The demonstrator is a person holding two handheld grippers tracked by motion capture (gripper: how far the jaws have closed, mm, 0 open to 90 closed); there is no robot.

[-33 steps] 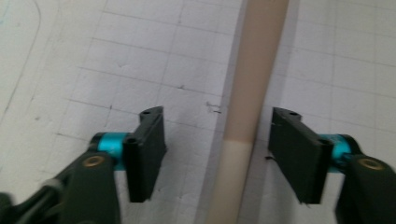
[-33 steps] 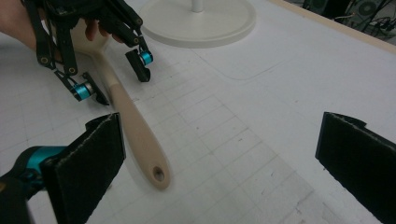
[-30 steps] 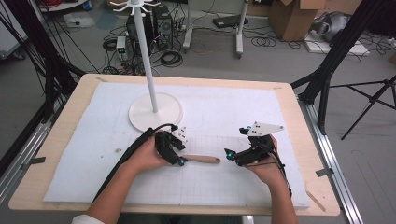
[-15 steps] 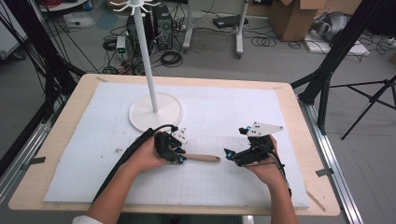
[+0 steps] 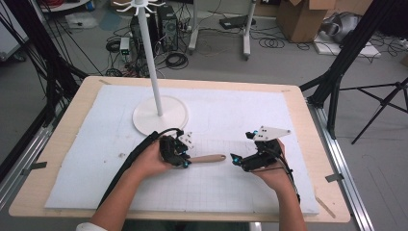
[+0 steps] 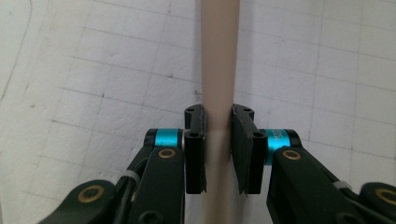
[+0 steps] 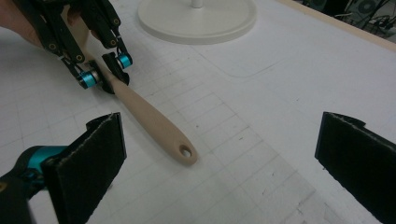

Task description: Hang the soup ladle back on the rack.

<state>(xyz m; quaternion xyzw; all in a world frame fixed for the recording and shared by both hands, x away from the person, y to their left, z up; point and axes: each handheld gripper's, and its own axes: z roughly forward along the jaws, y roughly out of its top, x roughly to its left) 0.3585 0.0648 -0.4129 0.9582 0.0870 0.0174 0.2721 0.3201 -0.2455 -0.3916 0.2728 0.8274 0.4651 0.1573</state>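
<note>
Wooden handle [image 5: 208,158] of a utensil was shown lying flat on the white gridded mat [image 5: 231,192] that covered the tabletop [image 5: 308,120], between the two hands and nearer the person's edge. In the left gripper view the handle [image 6: 219,70] was seen running straight up between the two black jaws, whose pads were pressed against both its sides; the jaws had just been closing, and the left gripper [image 5: 183,161] was thus pinching the handle near one end. In the right gripper view the free end of the handle [image 7: 159,128], pierced by a small hanging hole, was seen pointing toward the camera, with the left gripper [image 7: 109,74] clamped farther up. The right gripper [image 5: 236,159] was held just beside that free end with its jaws spread wide and nothing between them. The white hook stand [image 5: 159,113] was set on its round base on the mat, well apart from the handle and farther from the person.

The grasp was judged complete, while the lift was judged not yet begun, since the handle was seen resting on the mat. Carrying it to the stand and hanging it by the hole was judged to remain.
</note>
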